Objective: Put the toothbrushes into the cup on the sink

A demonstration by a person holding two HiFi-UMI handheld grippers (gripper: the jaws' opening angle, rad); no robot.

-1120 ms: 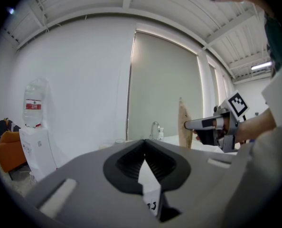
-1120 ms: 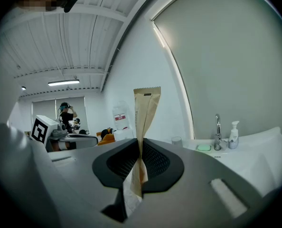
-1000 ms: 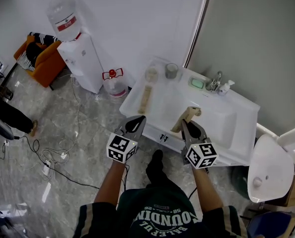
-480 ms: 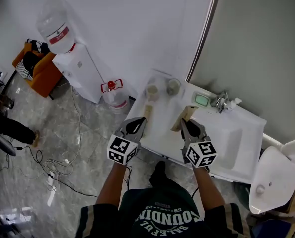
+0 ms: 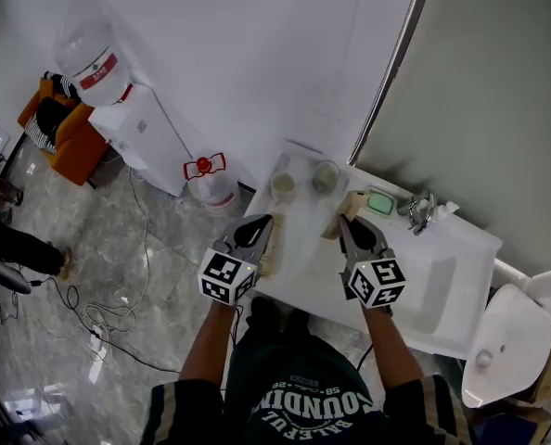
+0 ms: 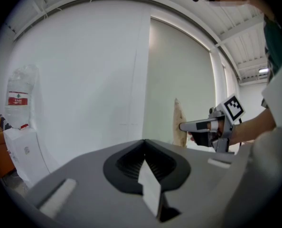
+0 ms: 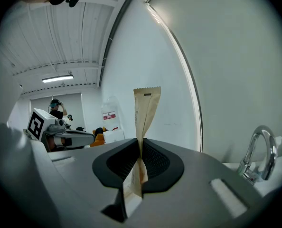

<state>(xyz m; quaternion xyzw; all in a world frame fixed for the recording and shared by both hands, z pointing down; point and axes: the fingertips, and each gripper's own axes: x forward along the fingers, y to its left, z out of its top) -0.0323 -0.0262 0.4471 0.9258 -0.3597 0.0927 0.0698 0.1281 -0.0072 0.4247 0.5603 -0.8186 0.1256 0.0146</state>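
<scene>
Toothbrush packet (image 7: pixel 145 113) in paper wrap stands upright, pinched at its lower end by the closed right gripper (image 5: pixel 350 225) over the sink (image 5: pixel 447 318) near a cup (image 5: pixel 326 176), while the left gripper (image 5: pixel 260 225) is shut and empty; the floppy wrapper could tilt and catch the cup's rim.

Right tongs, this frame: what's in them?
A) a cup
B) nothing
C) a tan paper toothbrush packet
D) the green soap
C: in the right gripper view the right tongs are closed on the tan paper toothbrush packet, which stands upright out of them. The soap is on the sink beside the tap.
</scene>
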